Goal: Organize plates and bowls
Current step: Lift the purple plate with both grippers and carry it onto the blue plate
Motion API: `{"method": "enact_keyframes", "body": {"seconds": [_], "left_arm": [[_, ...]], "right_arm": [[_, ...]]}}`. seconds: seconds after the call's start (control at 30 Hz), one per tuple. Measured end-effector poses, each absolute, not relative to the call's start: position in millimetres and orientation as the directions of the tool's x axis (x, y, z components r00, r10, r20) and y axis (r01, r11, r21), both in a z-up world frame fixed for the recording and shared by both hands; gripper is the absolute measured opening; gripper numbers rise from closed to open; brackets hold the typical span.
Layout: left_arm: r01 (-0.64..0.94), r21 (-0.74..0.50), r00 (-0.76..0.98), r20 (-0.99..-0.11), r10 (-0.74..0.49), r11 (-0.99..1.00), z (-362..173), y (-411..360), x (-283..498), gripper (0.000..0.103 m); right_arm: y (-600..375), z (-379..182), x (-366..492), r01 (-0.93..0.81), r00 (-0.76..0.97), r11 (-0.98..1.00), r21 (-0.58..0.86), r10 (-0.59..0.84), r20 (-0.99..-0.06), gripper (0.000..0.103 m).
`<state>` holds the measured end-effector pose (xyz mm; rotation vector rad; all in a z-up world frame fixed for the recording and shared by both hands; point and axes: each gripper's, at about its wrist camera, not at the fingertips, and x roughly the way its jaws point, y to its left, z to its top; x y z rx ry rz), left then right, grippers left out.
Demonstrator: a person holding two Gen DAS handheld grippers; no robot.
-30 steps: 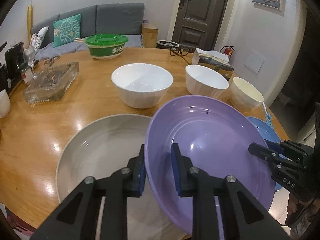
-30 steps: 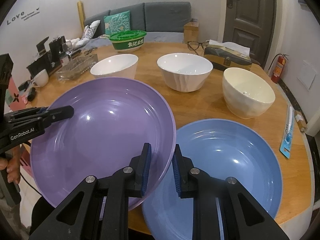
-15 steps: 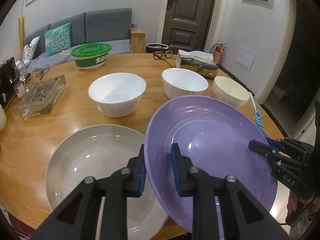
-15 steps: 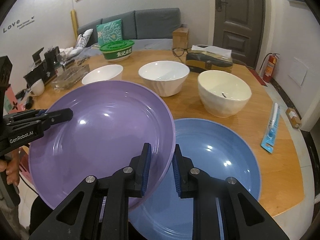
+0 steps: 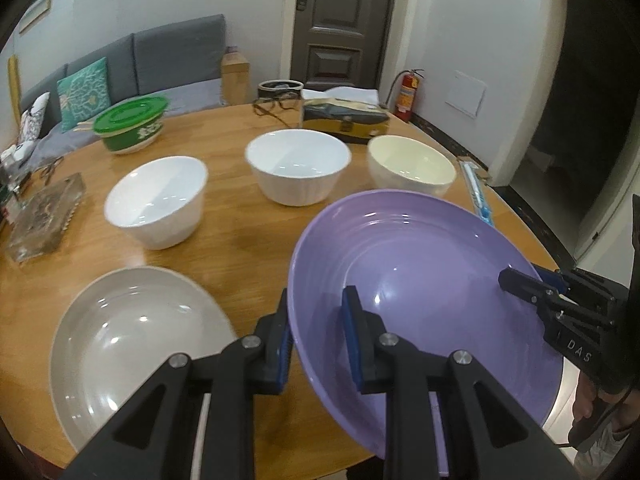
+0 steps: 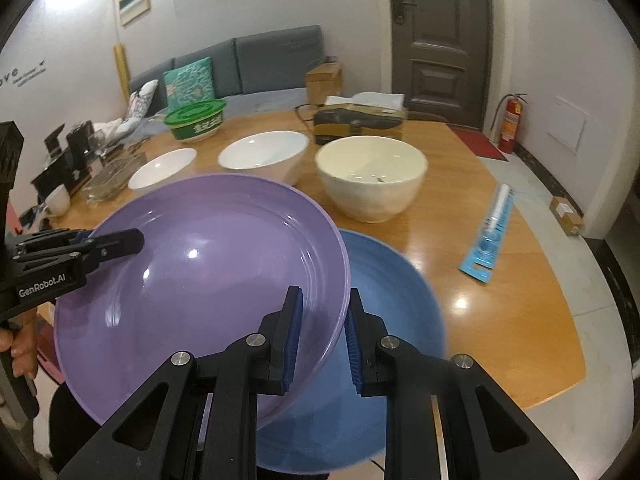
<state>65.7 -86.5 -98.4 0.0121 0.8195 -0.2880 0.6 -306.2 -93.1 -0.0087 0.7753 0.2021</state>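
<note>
Left gripper (image 5: 316, 338): bottom centre of the left wrist view, its two blue-padded fingers (image 5: 354, 336) narrowed to a slim gap and clamped on the near rim of the purple plate (image 5: 424, 304), one finger under the rim, one inside the dish.
Right gripper (image 6: 322, 334): bottom centre of the right wrist view, also nearly closed, pinching the opposite rim of the same purple plate; its left pad lies on the plate's inner face, its right pad behind the edge.
Purple plate: held off the table between both grippers, tilted, filling the lower middle of both views.
Blue plate (image 6: 392, 320): on the table (image 6: 500, 300) at lower right of the right wrist view, partly hidden behind the purple plate and the gripper.
Grey plate (image 5: 132, 344): flat on the table at lower left of the left wrist view, just beside the left finger; whether they touch I cannot tell.
White bowls: one (image 5: 158, 200) at centre left, one (image 5: 298, 164) at upper centre of the left wrist view, both upright and apart.
Cream bowl (image 6: 372, 176): upright, upper centre of the right wrist view, behind the blue plate.
Green lidded bowl (image 5: 130, 124): upper left, far edge of the table.
Tissue box (image 6: 360, 120): behind the cream bowl.
Blue packet (image 6: 490, 236): flat at the right of the table.
</note>
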Motion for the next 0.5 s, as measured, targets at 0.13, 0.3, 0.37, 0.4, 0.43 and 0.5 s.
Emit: {"method": "enact_keyframes", "body": {"seconds": [0.13, 0.3, 0.37, 0.4, 0.43, 0.5], "left_arm": [[0.285, -0.094, 0.627, -0.734, -0.26, 0.954, -101.8, -105.5, 71.2, 0.021], [0.315, -0.076, 0.61, -0.748, -0.263, 0.946, -108.5, -129.9, 75.8, 0.021], [0.325, -0.067, 0.602, -0.754, -0.261, 0.943, -112.0, -137.7, 77.8, 0.021], [0.329, -0.064, 0.6, -0.757, -0.261, 0.942, -113.2, -140.3, 78.3, 0.021], [0.334, -0.06, 0.595, -0.76, -0.26, 0.941, -115.0, -143.6, 78.9, 0.021], [0.341, -0.052, 0.59, -0.765, -0.257, 0.939, -118.9, -147.5, 82.5, 0.021]], "right_arm": [[-324.2, -94.6, -1.4, -0.145, 0.704, 0.987, 0.07, 0.152, -0.694, 0.015], [-342.9, -98.4, -4.3, -0.102, 0.707, 0.992, 0.074, 0.125, -0.696, 0.015], [-349.3, -100.5, -4.9, -0.086, 0.706, 0.994, 0.072, 0.112, -0.699, 0.015], [-351.6, -101.1, -5.2, -0.08, 0.705, 0.994, 0.071, 0.107, -0.701, 0.015], [-354.7, -101.6, -4.8, -0.074, 0.705, 0.995, 0.071, 0.102, -0.702, 0.015], [-358.0, -102.5, -5.1, -0.066, 0.705, 0.996, 0.067, 0.095, -0.703, 0.015]]}}
